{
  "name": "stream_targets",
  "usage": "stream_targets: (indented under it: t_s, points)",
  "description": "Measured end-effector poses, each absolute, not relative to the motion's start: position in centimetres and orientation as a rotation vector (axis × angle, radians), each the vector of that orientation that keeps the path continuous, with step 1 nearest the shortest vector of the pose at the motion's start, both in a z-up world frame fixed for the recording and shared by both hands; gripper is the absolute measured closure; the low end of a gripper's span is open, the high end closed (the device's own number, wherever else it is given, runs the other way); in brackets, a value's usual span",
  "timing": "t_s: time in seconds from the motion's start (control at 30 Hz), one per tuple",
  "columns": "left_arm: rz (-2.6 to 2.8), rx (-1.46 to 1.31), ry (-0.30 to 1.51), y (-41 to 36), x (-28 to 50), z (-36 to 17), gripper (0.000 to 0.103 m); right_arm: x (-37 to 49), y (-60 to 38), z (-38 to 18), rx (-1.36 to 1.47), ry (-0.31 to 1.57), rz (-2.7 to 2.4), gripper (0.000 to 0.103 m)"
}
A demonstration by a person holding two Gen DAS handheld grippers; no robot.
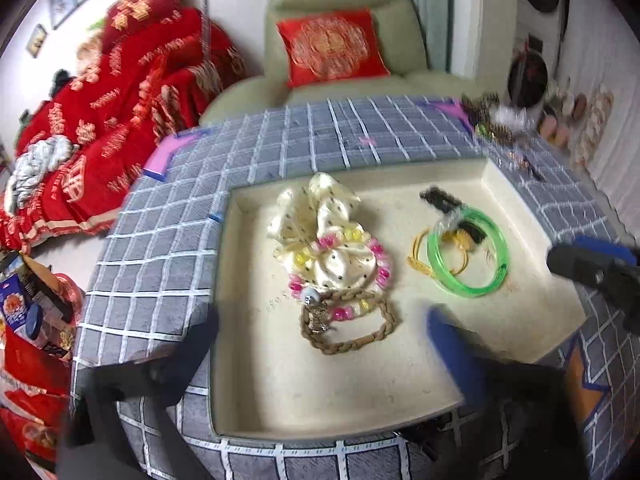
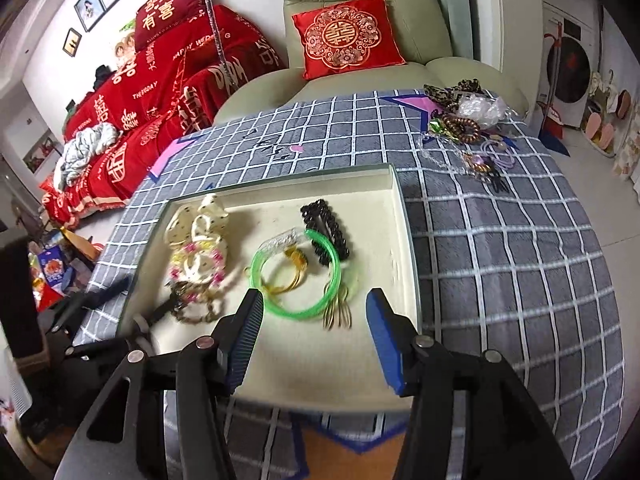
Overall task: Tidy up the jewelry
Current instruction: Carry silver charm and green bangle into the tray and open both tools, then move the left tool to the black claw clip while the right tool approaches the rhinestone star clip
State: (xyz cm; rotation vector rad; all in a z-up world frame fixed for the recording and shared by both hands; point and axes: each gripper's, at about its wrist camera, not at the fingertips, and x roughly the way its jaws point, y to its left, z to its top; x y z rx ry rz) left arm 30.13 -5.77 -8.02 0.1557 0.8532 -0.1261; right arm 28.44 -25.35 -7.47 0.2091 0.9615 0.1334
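A cream tray sits on the checked tablecloth. It holds a cream dotted scrunchie, a pink and yellow bead bracelet, a braided brown bracelet, a green bangle, a black hair clip and a gold comb. My left gripper is open and empty over the tray's near part. My right gripper is open and empty, just short of the bangle and comb; it also shows in the left wrist view.
A pile of loose hair ties and jewelry lies on the cloth at the table's far right corner. A green armchair with a red cushion stands behind the table. A red-covered sofa is to the left.
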Motion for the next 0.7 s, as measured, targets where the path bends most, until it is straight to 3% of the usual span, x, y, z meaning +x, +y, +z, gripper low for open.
stream_targets:
  t_s: [0.2, 0.27, 0.4, 0.7]
  points:
    - [-0.128, 0.155, 0.843, -5.3, 28.1, -6.8, 0.000, 25.0, -25.5, -6.3, 0.229, 0.952, 0.152, 0.042]
    - [-0.129, 0.147, 0.844, -4.9, 27.2, -6.6, 0.000, 23.6, -25.5, -6.1, 0.237, 0.953, 0.158, 0.030]
    - [-0.121, 0.153, 0.832, -4.5, 24.7, -6.4, 0.000, 21.0, -25.6, -6.3, 0.249, 0.971, 0.164, 0.022]
    - [-0.139, 0.110, 0.885, -3.5, 20.9, -8.2, 0.000, 16.2, -25.8, -8.3, 0.281, 1.010, 0.168, 0.015]
